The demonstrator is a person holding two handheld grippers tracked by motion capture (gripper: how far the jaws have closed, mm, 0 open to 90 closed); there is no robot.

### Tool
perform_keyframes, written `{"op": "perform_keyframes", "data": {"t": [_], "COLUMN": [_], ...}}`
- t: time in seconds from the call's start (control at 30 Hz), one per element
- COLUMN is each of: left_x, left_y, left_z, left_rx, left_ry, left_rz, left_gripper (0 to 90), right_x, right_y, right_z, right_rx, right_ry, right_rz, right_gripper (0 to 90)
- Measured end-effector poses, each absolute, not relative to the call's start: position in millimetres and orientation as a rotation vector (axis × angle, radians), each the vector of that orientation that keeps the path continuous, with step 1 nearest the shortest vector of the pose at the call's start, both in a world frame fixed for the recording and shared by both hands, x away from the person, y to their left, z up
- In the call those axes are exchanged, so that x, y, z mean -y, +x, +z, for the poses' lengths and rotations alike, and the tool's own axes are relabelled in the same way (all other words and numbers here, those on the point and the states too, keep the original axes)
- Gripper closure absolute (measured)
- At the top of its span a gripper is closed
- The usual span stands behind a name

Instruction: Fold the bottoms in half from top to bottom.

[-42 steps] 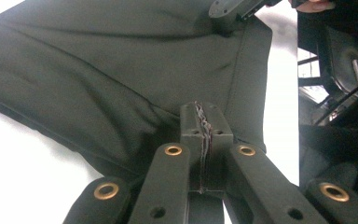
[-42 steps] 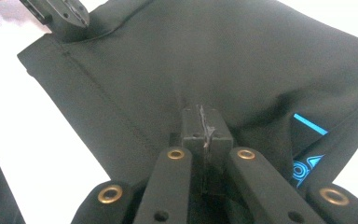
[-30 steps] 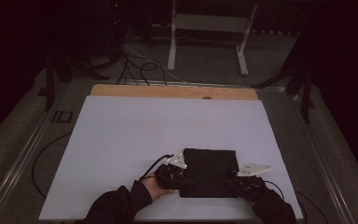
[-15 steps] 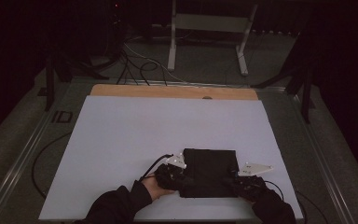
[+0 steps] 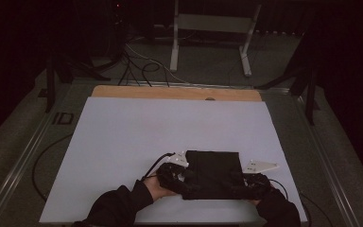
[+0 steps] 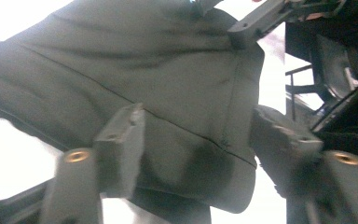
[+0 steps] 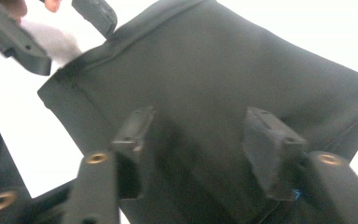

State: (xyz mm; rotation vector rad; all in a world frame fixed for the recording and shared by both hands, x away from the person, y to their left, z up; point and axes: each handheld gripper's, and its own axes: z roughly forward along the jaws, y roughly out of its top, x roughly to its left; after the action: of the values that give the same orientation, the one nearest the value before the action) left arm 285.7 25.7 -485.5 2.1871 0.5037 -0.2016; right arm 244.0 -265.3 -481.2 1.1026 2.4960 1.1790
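A folded black cloth (image 5: 215, 168) lies flat on the white table top (image 5: 170, 127), near its front edge. My left gripper (image 5: 183, 178) is at the cloth's near left corner and my right gripper (image 5: 238, 183) at its near right corner. In the left gripper view the jaws stand wide apart over the cloth (image 6: 121, 70), so the left gripper (image 6: 198, 140) is open. The right gripper (image 7: 200, 140) is open too, its jaws spread above the cloth (image 7: 223, 70). Whether the fingers touch the fabric is unclear. The left gripper's fingers (image 7: 16, 39) show at the top left of the right gripper view.
A bare wooden strip (image 5: 175, 92) borders the far edge of the table. Cables (image 5: 144, 71) and a metal stand (image 5: 212, 28) are on the floor beyond it. A cable (image 5: 153, 165) trails from the left gripper across the table.
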Motion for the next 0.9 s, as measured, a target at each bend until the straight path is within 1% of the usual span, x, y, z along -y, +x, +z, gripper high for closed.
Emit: {"op": "perform_keyframes", "data": {"t": [0.07,0.13,0.17,0.2,0.23,0.37,0.47,0.9], "left_x": [-26,-26,-26,-25,-26,-26,-26,-28], "left_y": [286,286,286,286,286,287,287,292], "left_z": [-483,-481,-480,-479,-478,-476,-473,-454], "left_rx": [-0.499,-0.496,-0.492,-0.498,-0.497,-0.486,-0.485,-0.582], "left_ry": [2.187,2.192,2.202,2.206,2.208,2.210,2.207,2.162], "left_rz": [-0.199,-0.196,-0.183,-0.167,-0.168,-0.182,-0.175,-0.093], "left_gripper": [24.7,16.8,13.4,12.7,11.7,4.6,2.7,1.9], "right_x": [265,265,265,265,265,265,265,267], "right_y": [246,247,248,248,248,248,248,257], "right_z": [-479,-478,-477,-476,-475,-470,-466,-440], "right_rx": [-2.500,-2.508,-2.508,-2.502,-2.497,-2.485,-2.470,-2.396], "right_ry": [1.113,1.116,1.118,1.118,1.111,1.094,1.076,1.053], "right_rz": [1.203,1.217,1.222,1.241,1.258,1.263,1.271,1.259], "right_gripper": [33.8,26.1,24.1,19.7,17.1,14.5,13.5,13.5]}}
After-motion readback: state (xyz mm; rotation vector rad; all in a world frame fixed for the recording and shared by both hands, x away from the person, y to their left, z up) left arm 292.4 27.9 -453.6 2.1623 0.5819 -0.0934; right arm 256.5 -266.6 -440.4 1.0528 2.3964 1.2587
